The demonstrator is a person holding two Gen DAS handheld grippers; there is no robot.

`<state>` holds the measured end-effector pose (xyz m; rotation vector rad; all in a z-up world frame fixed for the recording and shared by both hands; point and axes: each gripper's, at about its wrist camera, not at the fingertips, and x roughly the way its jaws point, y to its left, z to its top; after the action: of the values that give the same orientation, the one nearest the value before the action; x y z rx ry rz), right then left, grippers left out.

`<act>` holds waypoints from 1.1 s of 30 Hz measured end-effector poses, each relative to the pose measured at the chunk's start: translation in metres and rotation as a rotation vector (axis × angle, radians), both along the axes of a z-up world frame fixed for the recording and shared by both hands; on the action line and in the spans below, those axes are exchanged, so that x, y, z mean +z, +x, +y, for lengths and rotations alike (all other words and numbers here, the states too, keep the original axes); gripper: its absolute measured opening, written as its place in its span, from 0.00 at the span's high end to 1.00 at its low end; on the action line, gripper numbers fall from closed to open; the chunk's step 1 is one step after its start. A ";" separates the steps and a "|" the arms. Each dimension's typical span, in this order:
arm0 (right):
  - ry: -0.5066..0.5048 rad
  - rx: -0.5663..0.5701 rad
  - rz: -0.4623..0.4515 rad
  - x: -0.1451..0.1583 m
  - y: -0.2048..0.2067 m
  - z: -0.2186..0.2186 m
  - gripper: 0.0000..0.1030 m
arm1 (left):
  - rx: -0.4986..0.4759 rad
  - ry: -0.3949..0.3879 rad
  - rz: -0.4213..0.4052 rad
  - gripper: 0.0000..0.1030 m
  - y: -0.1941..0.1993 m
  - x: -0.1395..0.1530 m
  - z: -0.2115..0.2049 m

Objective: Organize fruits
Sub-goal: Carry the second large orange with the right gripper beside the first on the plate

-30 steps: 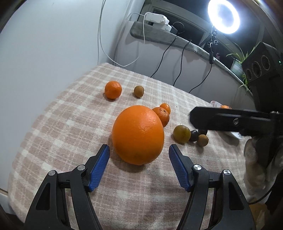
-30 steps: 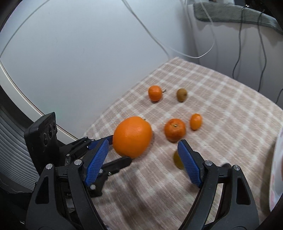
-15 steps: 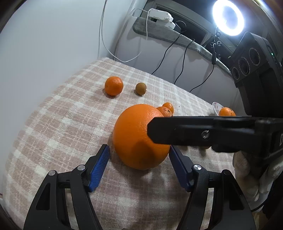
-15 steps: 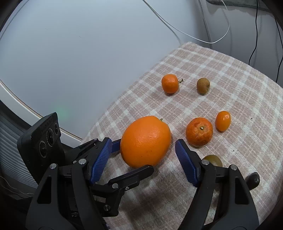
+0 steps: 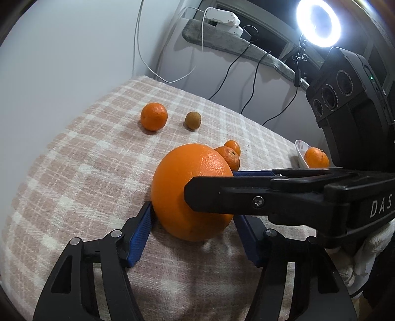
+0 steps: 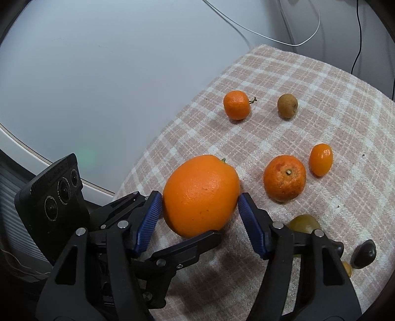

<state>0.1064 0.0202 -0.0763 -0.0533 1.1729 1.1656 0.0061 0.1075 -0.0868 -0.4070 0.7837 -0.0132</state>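
A large orange (image 5: 190, 195) (image 6: 201, 193) rests on the pink plaid cloth (image 5: 74, 172). My left gripper (image 5: 195, 232) is open with its blue pads on either side of the orange's near base. My right gripper (image 6: 200, 212) comes in from the right, its blue pads against both sides of the orange; one of its fingers (image 5: 246, 195) crosses the left wrist view in front of the orange. Whether it grips is unclear. Small fruits lie around: a tangerine (image 6: 236, 105), a brown fruit (image 6: 287, 105), a mandarin (image 6: 284, 177) and a kumquat (image 6: 320, 159).
A white bowl (image 5: 301, 151) holding an orange fruit (image 5: 316, 158) stands at the cloth's far right. A greenish fruit (image 6: 303, 223) and a dark fruit (image 6: 364, 253) lie beside my right gripper. A wall, cables and a ring light (image 5: 318, 23) lie beyond.
My right gripper has moved in from the right and narrowed around the large orange. My left gripper has stayed open around the orange's base, a little closer.
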 end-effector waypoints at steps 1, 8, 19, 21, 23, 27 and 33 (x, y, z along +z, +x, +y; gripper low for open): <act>0.000 0.002 -0.004 0.000 -0.001 0.000 0.35 | 0.001 0.002 -0.001 0.38 0.000 0.000 0.000; 0.010 -0.001 -0.022 0.006 -0.005 -0.003 0.35 | 0.011 0.008 -0.015 0.38 -0.004 0.004 -0.004; 0.047 -0.043 -0.062 0.025 -0.006 -0.028 0.35 | -0.015 0.036 -0.060 0.38 -0.002 0.023 -0.025; 0.053 -0.054 -0.073 0.030 -0.006 -0.035 0.35 | -0.025 0.039 -0.068 0.38 0.001 0.026 -0.030; 0.060 -0.069 -0.082 0.034 -0.004 -0.044 0.35 | -0.038 0.044 -0.076 0.38 0.004 0.029 -0.036; 0.070 -0.107 -0.099 0.043 -0.001 -0.065 0.35 | -0.068 0.046 -0.093 0.38 0.013 0.034 -0.050; 0.077 -0.162 -0.128 0.057 0.003 -0.098 0.35 | -0.125 0.050 -0.118 0.38 0.026 0.043 -0.074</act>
<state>0.1090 -0.0781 -0.0194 0.0248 1.0003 1.0477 0.0324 0.0335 -0.0439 -0.3063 0.6904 -0.1326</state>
